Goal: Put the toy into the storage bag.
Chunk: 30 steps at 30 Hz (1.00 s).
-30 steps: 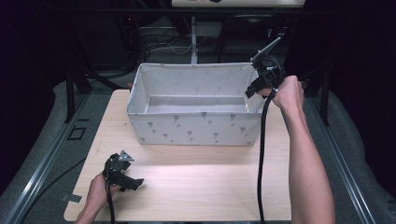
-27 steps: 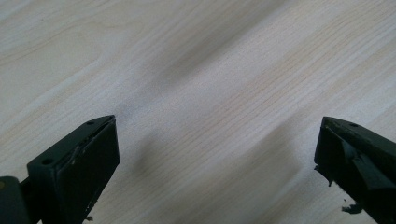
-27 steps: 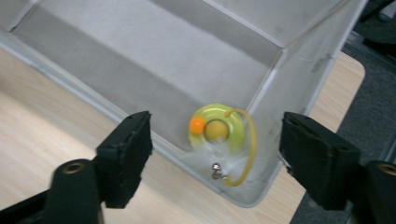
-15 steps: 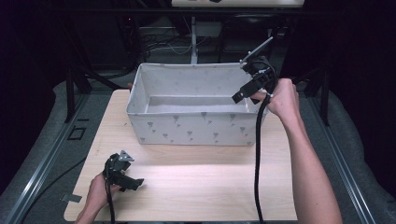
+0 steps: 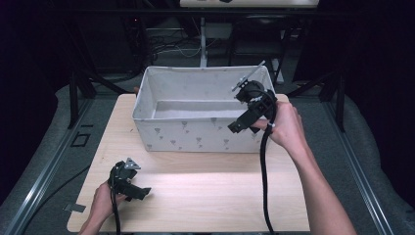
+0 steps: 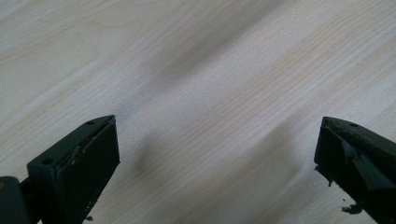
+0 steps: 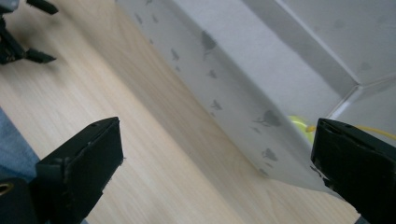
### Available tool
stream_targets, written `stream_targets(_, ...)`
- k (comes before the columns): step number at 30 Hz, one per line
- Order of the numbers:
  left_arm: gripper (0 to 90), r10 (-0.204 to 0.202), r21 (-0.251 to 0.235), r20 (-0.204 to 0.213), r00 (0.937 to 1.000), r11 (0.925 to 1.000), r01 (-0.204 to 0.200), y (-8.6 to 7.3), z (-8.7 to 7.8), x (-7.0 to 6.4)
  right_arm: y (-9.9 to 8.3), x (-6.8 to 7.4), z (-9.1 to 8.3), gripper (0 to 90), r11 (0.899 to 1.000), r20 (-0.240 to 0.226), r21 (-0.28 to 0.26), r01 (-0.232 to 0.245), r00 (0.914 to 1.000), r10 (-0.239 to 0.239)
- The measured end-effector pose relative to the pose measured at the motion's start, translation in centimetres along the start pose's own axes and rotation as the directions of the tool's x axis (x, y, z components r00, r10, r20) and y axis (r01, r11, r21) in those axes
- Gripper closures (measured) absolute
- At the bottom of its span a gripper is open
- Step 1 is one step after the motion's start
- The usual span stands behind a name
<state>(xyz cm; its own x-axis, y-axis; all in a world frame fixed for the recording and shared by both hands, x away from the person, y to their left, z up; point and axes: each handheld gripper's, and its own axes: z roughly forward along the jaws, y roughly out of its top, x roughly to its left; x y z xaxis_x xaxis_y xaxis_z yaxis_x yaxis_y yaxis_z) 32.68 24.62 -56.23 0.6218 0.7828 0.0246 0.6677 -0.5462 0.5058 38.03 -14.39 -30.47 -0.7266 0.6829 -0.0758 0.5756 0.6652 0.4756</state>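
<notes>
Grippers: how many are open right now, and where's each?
2. The left gripper rests near the table's front left corner, jaws apart. The right gripper hangs over the fabric bin's right front corner, jaws apart.

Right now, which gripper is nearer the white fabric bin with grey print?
Right. The right gripper hangs at the white fabric bin, over its front right corner; the left gripper rests on the wooden table, well short of it.

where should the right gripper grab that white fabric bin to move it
Best on the top rim of the fabric bin at its near right corner, coming down from above. The wall is thin and upright, so one jaw can go inside and one outside. The right gripper, open, hangs beside that corner.
</notes>
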Motion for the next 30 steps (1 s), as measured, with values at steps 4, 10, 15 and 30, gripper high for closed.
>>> stream_targets(4, 0.3, 0.001, 0.001, -0.001, 1.0000, 1.0000, -0.001, 0.0, 0.0, 0.0, -0.7, 1.2, 0.8, 0.8, 1.000, -0.017, 0.007, 0.023, 0.9996, -0.023)
stream_targets(10, 0.3, 0.003, 0.002, 0.000, 1.0000, 1.0000, -0.003, 0.0, 0.0, 0.0, -2.7, 3.9, 2.7, 0.1, 0.996, -0.037, 0.029, 0.080, 0.9962, -0.079)
stream_targets(15, 0.3, 0.007, 0.005, 0.001, 1.0000, 1.0000, -0.007, 0.0, 0.0, -0.1, -4.4, 5.3, 4.1, 0.1, 0.995, -0.056, 0.039, 0.095, 0.9941, -0.093)
stream_targets(30, 0.3, 0.013, 0.011, -0.005, 0.9999, 0.9999, -0.013, 0.1, 0.1, -0.2, -10.2, 6.5, 11.2, 0.0, 0.986, -0.151, 0.149, 0.070, 0.9874, -0.047)
